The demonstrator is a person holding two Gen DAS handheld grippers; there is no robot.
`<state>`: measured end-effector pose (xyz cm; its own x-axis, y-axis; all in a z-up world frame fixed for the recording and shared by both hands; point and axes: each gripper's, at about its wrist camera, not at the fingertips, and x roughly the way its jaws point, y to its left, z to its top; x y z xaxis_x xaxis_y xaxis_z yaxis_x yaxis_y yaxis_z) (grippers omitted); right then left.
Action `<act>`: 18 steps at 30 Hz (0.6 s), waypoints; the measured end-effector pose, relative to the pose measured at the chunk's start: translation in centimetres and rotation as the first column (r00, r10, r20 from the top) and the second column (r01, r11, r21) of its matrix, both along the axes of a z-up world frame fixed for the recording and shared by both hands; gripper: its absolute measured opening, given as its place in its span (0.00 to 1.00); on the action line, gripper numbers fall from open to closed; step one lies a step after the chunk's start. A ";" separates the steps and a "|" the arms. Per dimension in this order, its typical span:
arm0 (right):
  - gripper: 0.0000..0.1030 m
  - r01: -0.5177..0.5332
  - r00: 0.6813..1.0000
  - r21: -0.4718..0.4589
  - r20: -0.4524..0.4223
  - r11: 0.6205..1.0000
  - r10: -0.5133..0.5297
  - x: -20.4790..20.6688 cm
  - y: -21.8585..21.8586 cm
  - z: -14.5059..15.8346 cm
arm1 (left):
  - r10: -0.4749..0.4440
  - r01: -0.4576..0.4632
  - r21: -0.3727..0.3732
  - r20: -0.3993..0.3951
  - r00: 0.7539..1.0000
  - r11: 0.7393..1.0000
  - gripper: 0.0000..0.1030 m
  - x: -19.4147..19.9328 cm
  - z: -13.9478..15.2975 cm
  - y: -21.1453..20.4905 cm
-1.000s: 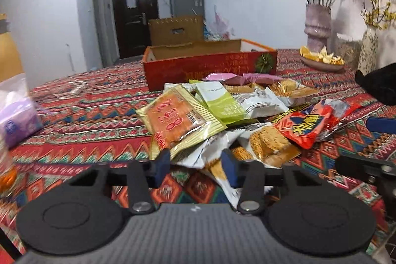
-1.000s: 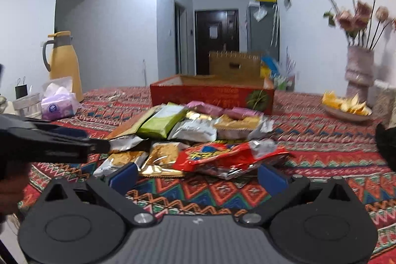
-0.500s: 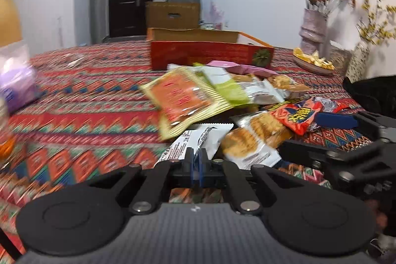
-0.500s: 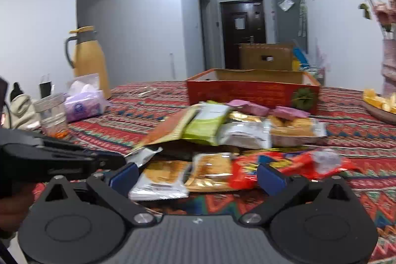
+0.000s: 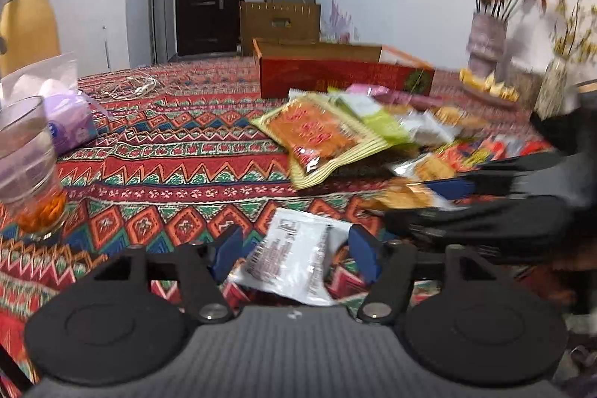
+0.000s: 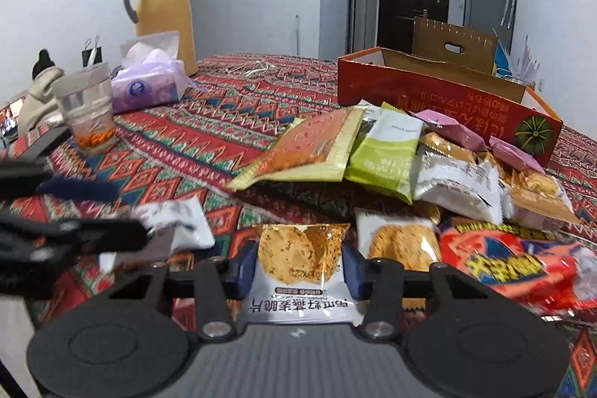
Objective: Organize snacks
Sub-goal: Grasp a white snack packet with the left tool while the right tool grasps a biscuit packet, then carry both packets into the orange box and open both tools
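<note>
A pile of snack packets [image 5: 328, 133] lies on the patterned tablecloth in front of a red cardboard box [image 5: 343, 77]. My left gripper [image 5: 294, 250] is open, its fingers either side of a white packet [image 5: 294, 260] lying flat on the cloth. My right gripper [image 6: 296, 267] has its fingers at both sides of a cracker packet [image 6: 298, 267], touching or nearly so. The pile [image 6: 391, 155] and box [image 6: 447, 96] also show in the right wrist view, with the left gripper's blurred arm at the left [image 6: 67, 234].
A glass with orange contents [image 5: 30, 174], a purple tissue pack [image 5: 67, 122] and a yellow thermos [image 6: 164, 13] stand at the left. A vase of flowers [image 5: 485, 43] and a dish of yellow pieces [image 5: 485, 88] stand at the far right. A red crisp bag [image 6: 511, 263] lies right of my right gripper.
My left gripper, shut on the white packet half a second ago, has opened and the packet lies on the cloth left of the pile. My right gripper has narrowed around a cracker packet.
</note>
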<state>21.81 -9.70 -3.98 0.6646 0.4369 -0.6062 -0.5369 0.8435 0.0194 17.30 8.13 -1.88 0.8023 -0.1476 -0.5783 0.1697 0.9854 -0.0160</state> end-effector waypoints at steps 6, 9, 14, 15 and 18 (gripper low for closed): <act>0.43 0.035 0.999 -0.014 -0.017 0.999 -0.035 -3.6 -3.7 0.3 | -0.023 0.025 0.025 -0.068 0.997 0.999 0.53 1.9 -1.4 -0.3; 0.43 0.089 0.996 -0.011 -0.020 0.996 -0.089 -4.7 -6.1 0.3 | -0.019 0.019 -0.006 -0.076 0.997 1.000 0.40 1.2 -1.2 -0.6; 0.41 0.192 0.981 -0.009 -0.003 0.981 -0.192 -5.8 -9.6 0.3 | 0.005 -0.011 -0.057 -0.104 0.995 0.998 0.40 -0.5 -0.4 -1.8; 0.41 0.206 0.979 -0.004 0.002 0.979 -0.206 -5.9 -10.2 0.3 | 0.007 -0.013 -0.063 -0.100 0.995 0.998 0.40 -1.0 -0.1 -2.2; 0.41 0.232 0.973 0.023 0.016 0.973 -0.232 -6.4 -12.1 0.7 | 0.001 -0.007 -0.076 -0.074 0.997 0.997 0.40 -1.9 1.0 -3.2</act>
